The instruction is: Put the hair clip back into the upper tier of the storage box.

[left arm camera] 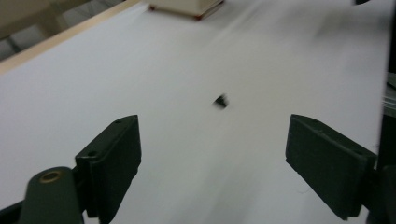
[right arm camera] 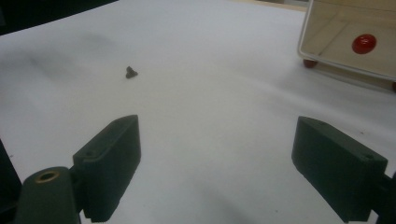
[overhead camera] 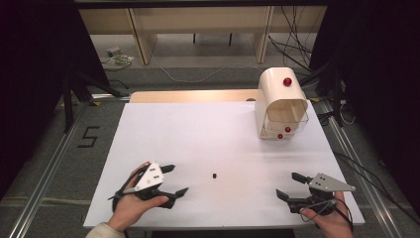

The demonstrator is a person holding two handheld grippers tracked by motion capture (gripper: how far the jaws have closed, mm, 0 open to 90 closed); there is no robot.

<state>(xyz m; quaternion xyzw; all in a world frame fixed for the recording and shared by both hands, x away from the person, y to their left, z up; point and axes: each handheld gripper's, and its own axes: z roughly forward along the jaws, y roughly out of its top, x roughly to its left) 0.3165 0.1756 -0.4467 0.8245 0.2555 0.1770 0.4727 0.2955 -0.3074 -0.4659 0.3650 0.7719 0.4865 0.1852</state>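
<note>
Tiny dark lumpy object [overhead camera: 214, 175], likely hard, light, prone to skitter on smooth sheet; pinch across its widest sides, low to surface. Lies mid white table [overhead camera: 208, 134], between both tools, apart from each. Left gripper [overhead camera: 175, 180] jaws spread, empty. Right gripper [overhead camera: 289, 185] jaws spread, empty.

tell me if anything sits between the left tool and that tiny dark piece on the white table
Nothing visible does. The small dark piece lies alone on the white table, to the right of the left tool in the high view, with bare surface between them. The left tool's jaws stand open and empty. The cream box sits far off at the back right.
</note>
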